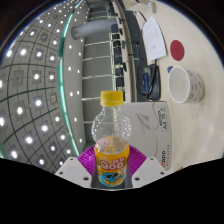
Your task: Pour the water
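Observation:
A clear plastic bottle (111,140) with a yellow cap and a yellow-orange "Qoo" label sits between my fingers, held off the table and tilted with the scene. My gripper (112,165) is shut on the bottle, with the magenta pads (87,158) pressed against both sides of its label. A white cup (183,85) with a dark inside stands on the table beyond the bottle and to the right of it. I cannot tell whether there is water in the cup.
The white table (165,130) runs along the right side, with a white sheet and a red round sticker (178,48) past the cup. A dark object (148,80) lies next to the cup. A perforated ceiling with lights (40,90) fills the left.

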A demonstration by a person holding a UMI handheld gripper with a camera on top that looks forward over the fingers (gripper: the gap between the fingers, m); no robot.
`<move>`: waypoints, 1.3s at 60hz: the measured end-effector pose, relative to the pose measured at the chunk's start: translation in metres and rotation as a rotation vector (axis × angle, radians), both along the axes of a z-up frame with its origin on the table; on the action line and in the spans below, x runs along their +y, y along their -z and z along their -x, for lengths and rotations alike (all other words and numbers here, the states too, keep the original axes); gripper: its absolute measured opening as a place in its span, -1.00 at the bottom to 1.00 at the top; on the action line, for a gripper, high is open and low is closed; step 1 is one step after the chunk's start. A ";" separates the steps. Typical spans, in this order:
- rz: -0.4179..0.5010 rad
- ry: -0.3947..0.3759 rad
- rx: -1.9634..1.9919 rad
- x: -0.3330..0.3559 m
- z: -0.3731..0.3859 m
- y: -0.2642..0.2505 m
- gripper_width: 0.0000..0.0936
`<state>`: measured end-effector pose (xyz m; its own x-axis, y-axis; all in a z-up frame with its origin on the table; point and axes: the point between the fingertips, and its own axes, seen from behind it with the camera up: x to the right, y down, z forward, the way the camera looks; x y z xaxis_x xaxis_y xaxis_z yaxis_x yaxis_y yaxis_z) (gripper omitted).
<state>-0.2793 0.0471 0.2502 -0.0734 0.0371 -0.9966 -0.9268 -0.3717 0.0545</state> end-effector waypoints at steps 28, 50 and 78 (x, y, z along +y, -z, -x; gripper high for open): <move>0.220 0.006 0.518 0.058 -0.024 0.077 -0.14; 0.008 -0.078 -0.272 0.057 -0.047 0.023 -0.14; -0.186 0.068 -1.515 0.133 -0.251 0.067 -0.15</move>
<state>-0.0284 0.1801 0.1829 0.9856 0.1274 -0.1107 -0.0804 -0.2221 -0.9717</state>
